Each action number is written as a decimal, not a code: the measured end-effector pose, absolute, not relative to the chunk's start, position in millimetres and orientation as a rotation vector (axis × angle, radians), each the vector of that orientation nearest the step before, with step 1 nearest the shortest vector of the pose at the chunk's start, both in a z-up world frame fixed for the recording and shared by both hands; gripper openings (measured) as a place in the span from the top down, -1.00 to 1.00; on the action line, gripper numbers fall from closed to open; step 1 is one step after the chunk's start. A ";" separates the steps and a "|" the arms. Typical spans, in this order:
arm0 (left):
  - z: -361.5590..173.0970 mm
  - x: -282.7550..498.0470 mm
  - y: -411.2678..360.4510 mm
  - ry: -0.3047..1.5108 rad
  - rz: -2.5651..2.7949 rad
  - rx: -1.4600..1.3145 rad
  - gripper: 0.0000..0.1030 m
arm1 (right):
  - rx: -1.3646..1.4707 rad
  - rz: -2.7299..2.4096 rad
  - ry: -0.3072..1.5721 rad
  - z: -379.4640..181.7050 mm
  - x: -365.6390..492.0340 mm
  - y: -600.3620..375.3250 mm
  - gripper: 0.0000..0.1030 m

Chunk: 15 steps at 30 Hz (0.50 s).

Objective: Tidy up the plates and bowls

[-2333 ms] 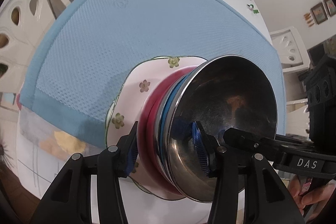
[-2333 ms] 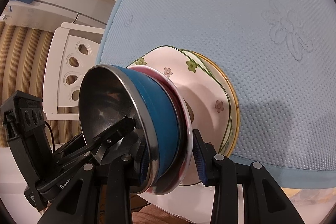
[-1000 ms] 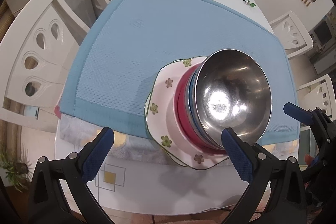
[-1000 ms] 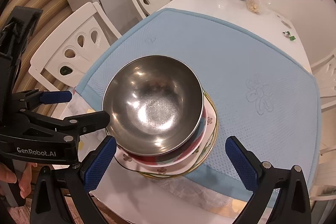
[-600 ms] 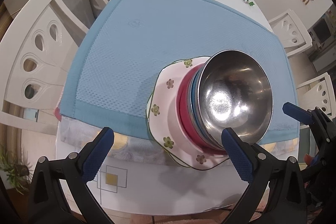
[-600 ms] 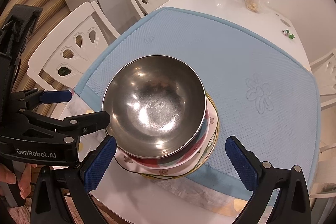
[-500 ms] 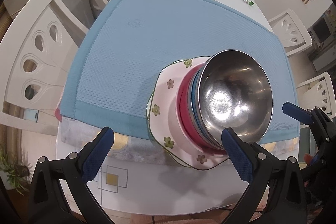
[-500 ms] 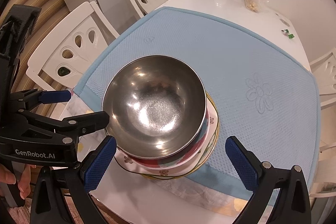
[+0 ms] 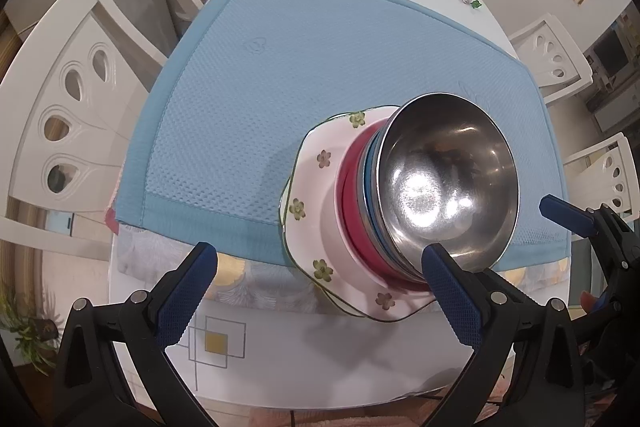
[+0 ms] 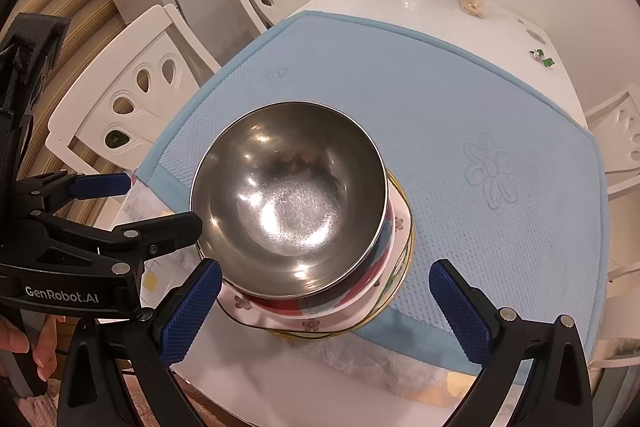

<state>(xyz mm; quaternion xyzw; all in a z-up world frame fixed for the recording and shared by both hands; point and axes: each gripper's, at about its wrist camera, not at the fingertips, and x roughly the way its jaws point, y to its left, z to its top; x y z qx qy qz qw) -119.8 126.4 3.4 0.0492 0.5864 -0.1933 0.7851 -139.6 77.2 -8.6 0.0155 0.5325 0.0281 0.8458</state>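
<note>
Since the earlier frames both grippers had let go of the stack and drawn back above it. The left gripper (image 9: 320, 287) and right gripper (image 10: 326, 311) hung with jaws spread wide, holding nothing. The steel bowl (image 10: 290, 199) sat nested atop a blue and a red bowl (image 9: 350, 203) on the flowered plate (image 9: 316, 195), at the blue mat's (image 10: 460, 99) near edge, between and just beyond the fingertips.

Silver bowl (image 10: 290, 195), pink flowered plate (image 9: 320, 187), blue mat (image 9: 280, 67).
</note>
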 end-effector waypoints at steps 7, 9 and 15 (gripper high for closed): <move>4.0 -119.9 125.8 1.266 -0.419 0.110 -0.98 | 0.042 0.051 1.125 -8.6 -140.6 75.1 -1.00; 4.1 -119.8 125.9 1.267 -0.420 0.108 -0.98 | 0.042 0.052 1.127 -8.8 -140.2 73.3 -1.00; 4.7 -117.6 125.8 1.268 -0.419 0.107 -0.98 | 0.037 0.056 1.129 -9.2 -139.9 71.8 -1.00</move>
